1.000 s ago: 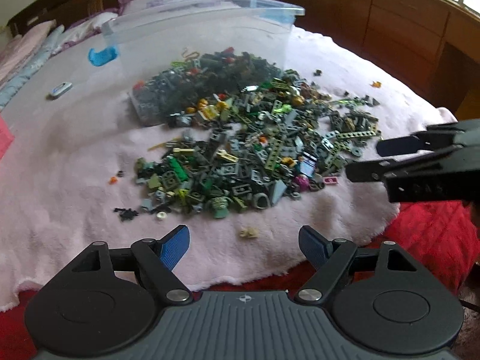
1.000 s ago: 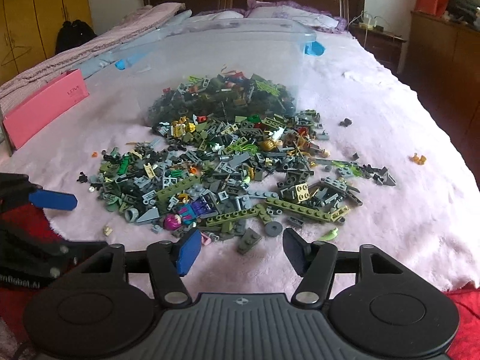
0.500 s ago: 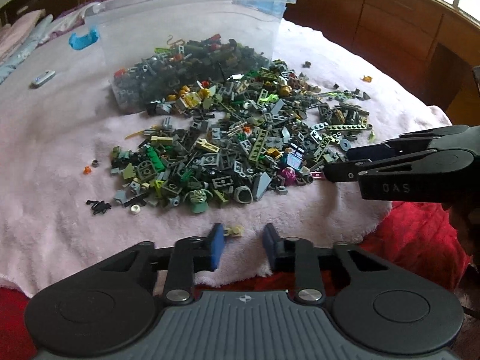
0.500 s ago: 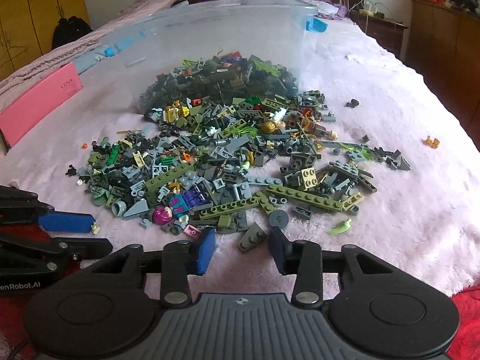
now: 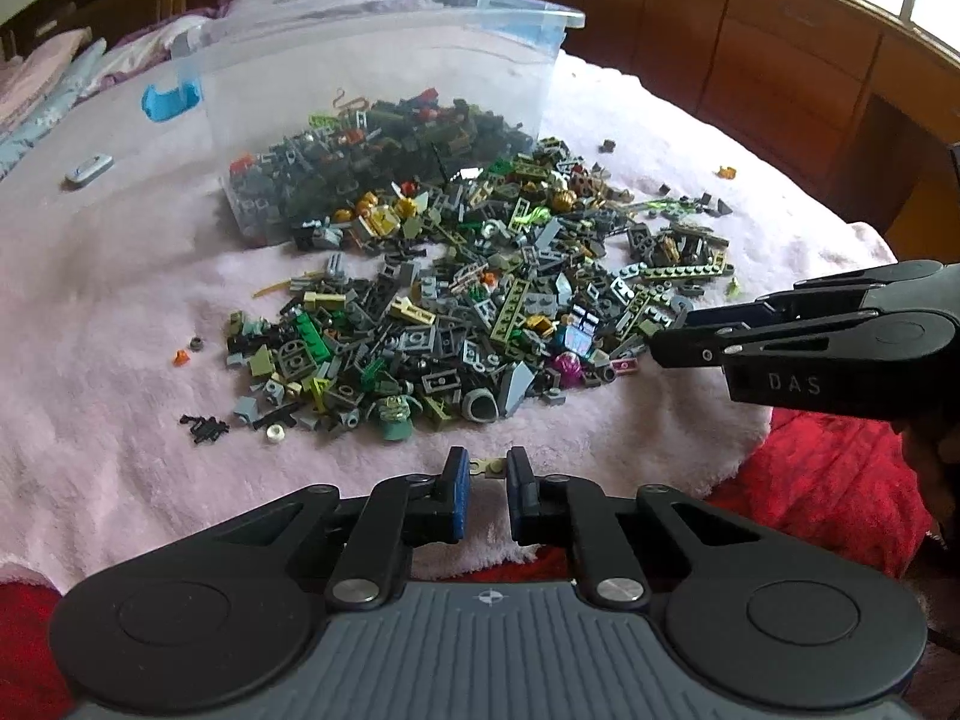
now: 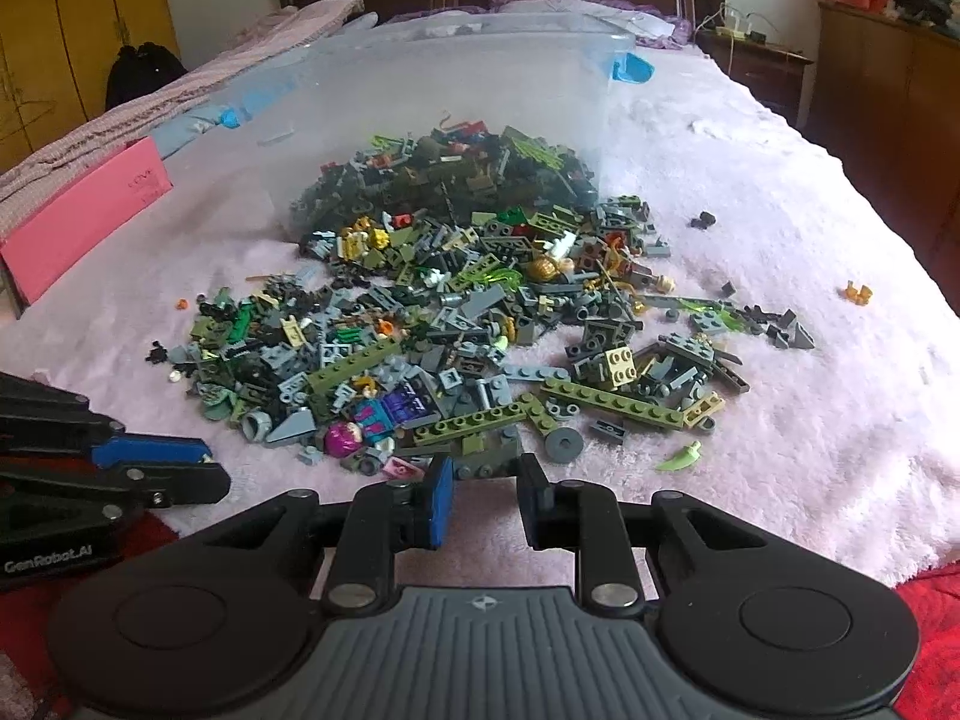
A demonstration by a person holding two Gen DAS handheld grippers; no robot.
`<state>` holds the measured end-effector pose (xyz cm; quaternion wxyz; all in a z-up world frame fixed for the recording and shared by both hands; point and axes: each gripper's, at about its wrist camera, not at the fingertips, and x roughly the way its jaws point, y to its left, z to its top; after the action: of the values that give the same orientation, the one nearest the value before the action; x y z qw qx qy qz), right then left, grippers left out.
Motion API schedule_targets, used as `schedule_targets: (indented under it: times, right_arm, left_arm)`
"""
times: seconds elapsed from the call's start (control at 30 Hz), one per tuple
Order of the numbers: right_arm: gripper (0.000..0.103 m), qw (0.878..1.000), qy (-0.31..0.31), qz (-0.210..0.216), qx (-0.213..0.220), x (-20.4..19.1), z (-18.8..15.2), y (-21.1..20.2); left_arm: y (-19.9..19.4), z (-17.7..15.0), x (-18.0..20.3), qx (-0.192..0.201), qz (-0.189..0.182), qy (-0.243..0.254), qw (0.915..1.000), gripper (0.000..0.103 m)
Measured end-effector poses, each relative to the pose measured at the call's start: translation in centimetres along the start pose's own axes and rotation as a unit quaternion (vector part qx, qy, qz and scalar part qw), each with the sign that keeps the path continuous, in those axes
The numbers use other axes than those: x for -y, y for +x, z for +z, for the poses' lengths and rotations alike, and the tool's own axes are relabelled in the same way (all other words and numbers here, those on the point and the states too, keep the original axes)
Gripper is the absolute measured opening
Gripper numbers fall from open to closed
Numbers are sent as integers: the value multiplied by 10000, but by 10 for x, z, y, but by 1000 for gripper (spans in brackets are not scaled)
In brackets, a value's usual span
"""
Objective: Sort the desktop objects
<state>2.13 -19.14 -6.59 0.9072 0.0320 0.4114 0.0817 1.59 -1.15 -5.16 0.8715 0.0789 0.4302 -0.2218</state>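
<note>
My left tool [image 5: 485, 480] is clamped on a small tan piece [image 5: 487, 467] just off the near edge of the brick pile [image 5: 480, 306] on the pink blanket [image 5: 102, 324]; my right tool [image 6: 480, 495] stands partly apart around a dark grey brick [image 6: 486, 461] at the pile's edge

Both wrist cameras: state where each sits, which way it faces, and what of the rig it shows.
Left wrist: behind the left gripper, looking forward over the brick pile to the clear bin; its fingers pinch a small tan piece; the right gripper enters from the right.
Right wrist: behind the right gripper, facing the same pile and bin, jaws closing around a dark grey piece; the left gripper enters lower left.
Shared: pile, bin, pink blanket.
</note>
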Motion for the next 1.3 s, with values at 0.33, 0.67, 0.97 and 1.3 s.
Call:
schedule_targets:
  times: [0.33,0.67,0.97,1.3]
  right_arm:
    - [25,9995,-140,165,212,-13,11,-20]
    - [25,9974,-404,308,506,-27,36,-37]
    - [25,9954,-585,327,688,-31,58,-41]
    - [25,9897,-889,370,1059,-39,108,-39]
  left_arm:
    - [-18,14,-1,284,95,-2,9996,15]
    - [-33,41,-11,655,275,-21,9975,15]
    - [-42,71,-21,1037,430,47,9937,15]
    - [-43,124,-32,1412,629,277,9876,15]
